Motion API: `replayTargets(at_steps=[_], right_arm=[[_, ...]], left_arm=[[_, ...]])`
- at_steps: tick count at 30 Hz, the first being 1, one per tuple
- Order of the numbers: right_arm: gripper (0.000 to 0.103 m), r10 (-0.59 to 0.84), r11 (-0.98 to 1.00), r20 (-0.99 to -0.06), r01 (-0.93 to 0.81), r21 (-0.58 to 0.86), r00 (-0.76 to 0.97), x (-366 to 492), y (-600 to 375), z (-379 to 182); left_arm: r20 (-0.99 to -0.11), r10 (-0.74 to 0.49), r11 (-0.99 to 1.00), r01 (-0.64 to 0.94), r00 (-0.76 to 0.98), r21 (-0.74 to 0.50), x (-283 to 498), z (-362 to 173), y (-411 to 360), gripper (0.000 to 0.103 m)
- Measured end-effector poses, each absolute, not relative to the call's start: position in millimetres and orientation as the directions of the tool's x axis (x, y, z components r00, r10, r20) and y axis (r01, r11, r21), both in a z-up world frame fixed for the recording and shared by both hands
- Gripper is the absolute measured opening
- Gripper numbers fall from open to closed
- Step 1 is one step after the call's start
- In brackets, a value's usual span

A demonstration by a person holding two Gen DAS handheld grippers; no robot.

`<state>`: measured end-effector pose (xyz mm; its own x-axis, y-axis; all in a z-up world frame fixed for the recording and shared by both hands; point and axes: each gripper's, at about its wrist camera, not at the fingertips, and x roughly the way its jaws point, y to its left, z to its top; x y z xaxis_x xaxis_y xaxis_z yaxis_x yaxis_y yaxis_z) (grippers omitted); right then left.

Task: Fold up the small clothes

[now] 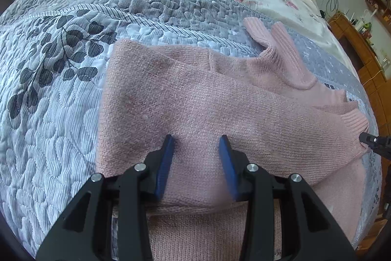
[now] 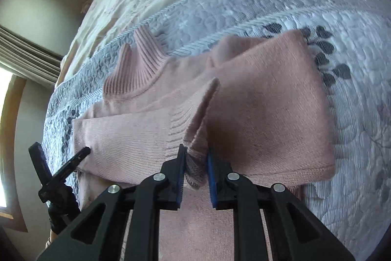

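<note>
Our right tool (image 2: 196, 158): blue pads narrow, pinching ribbed cuff (image 2: 195, 163) of pink knitted sweater's sleeve (image 2: 136, 136), cuff lifted. Our left tool (image 1: 196, 146): spread wide, empty, hovering over sweater body.

Pink knitted sweater (image 1: 195, 99) lies partly folded on grey quilted leaf-print bedspread (image 1: 48, 94) on bed, ribbed collar (image 1: 281, 53) pointing away from us.

Sleeve's long axis runs crosswise, from held cuff leftward toward left tool; we judge right tool nearer, carrying cuff across body.

A plain pink knit sweater (image 1: 195, 99) lies on a grey-and-white quilt (image 1: 56, 80) printed with dark leaves.
</note>
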<state>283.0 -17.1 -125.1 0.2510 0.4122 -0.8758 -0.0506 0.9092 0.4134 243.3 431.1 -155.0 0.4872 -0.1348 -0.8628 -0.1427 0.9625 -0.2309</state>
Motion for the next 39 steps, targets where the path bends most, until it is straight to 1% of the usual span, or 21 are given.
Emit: replayTargets(at_steps=[1,2,4,6,8,10,12,15,19,21,22,25,29,32,34,36,38,39], right_arm=[[0.017,0.393,0.918,-0.887,-0.047,0.394,0.242,280.6,-19.3,-131.2],[0.022,0.376,0.925,-0.895,-0.044,0.376,0.239,278.8,-22.4,-135.9],[0.026,0.359,0.931,-0.899,-0.03,0.364,0.252,273.7,-32.6,-135.5],[0.026,0.35,0.934,-0.892,-0.032,0.356,0.287,270.8,-39.6,-125.3],[0.026,0.338,0.94,-0.877,-0.071,0.335,0.34,268.8,-39.2,-106.5],[0.027,0.365,0.931,-0.853,-0.127,0.342,0.373,270.1,-32.7,-90.4],[0.026,0.403,0.915,-0.84,-0.183,0.359,0.364,273.4,-18.5,-83.2],[0.026,0.42,0.905,-0.848,-0.217,0.366,0.323,279.4,-0.7,-94.0],[0.026,0.378,0.922,-0.884,-0.199,0.332,0.276,280.9,-0.7,-125.3],[0.023,0.357,0.931,-0.894,-0.184,0.316,0.27,277.1,-10.0,-138.8],[0.023,0.371,0.926,-0.889,-0.178,0.333,0.27,275.1,-15.7,-144.1],[0.023,0.419,0.907,-0.867,-0.175,0.383,0.271,273.6,-24.5,-149.0],[0.024,0.378,0.918,-0.891,-0.224,0.327,0.251,279.2,-13.6,-141.7],[0.029,0.407,0.906,-0.875,-0.237,0.35,0.262,289.6,-9.7,-125.5],[0.032,0.448,0.888,-0.854,-0.242,0.39,0.267,304.8,-5.3,-114.2],[0.037,0.47,0.878,-0.839,-0.249,0.41,0.274,327.4,4.8,-104.9],[0.044,0.49,0.866,-0.829,-0.257,0.428,0.27,354.8,18.6,-102.1],[0.045,0.497,0.863,-0.825,-0.253,0.437,0.268,369.9,26.0,-102.9]], left_arm=[[-0.864,-0.132,0.964,-0.142,0.487,-0.227,243.6,-155.2,430.9,0.039],[-0.865,-0.129,0.965,-0.141,0.486,-0.223,243.7,-155.1,430.4,0.039],[-0.867,-0.126,0.966,-0.139,0.482,-0.217,244.8,-154.9,430.0,0.039],[-0.874,-0.116,0.97,-0.137,0.472,-0.203,245.8,-152.0,428.7,0.039],[-0.876,-0.094,0.971,-0.151,0.473,-0.185,246.4,-141.6,426.9,0.039],[-0.853,-0.111,0.966,-0.146,0.511,-0.213,245.5,-126.2,423.4,0.041],[-0.841,-0.125,0.967,-0.125,0.527,-0.222,248.7,-116.3,413.1,0.042],[-0.848,-0.141,0.975,-0.079,0.51,-0.209,257.0,-118.5,391.8,0.043],[-0.875,-0.116,0.985,-0.057,0.469,-0.161,261.3,-138.8,377.2,0.043],[-0.877,-0.121,0.985,-0.054,0.466,-0.165,259.1,-147.8,379.8,0.043],[-0.873,-0.124,0.985,-0.045,0.472,-0.165,257.9,-149.8,380.9,0.043],[-0.869,-0.123,0.988,-0.022,0.48,-0.152,256.2,-151.0,379.6,0.044],[-0.875,-0.129,0.989,-0.007,0.467,-0.149,260.4,-149.8,378.5,0.047],[-0.876,-0.151,0.984,-0.019,0.458,-0.18,267.7,-139.4,382.1,0.05],[-0.864,-0.164,0.979,-0.032,0.477,-0.203,278.5,-126.8,386.6,0.056],[-0.853,-0.179,0.973,-0.038,0.491,-0.226,295.2,-115.3,388.3,0.06],[-0.846,-0.199,0.967,-0.041,0.494,-0.251,319.0,-106.9,388.3,0.064],[-0.845,-0.21,0.964,-0.041,0.492,-0.263,331.7,-104.7,387.2,0.068]])
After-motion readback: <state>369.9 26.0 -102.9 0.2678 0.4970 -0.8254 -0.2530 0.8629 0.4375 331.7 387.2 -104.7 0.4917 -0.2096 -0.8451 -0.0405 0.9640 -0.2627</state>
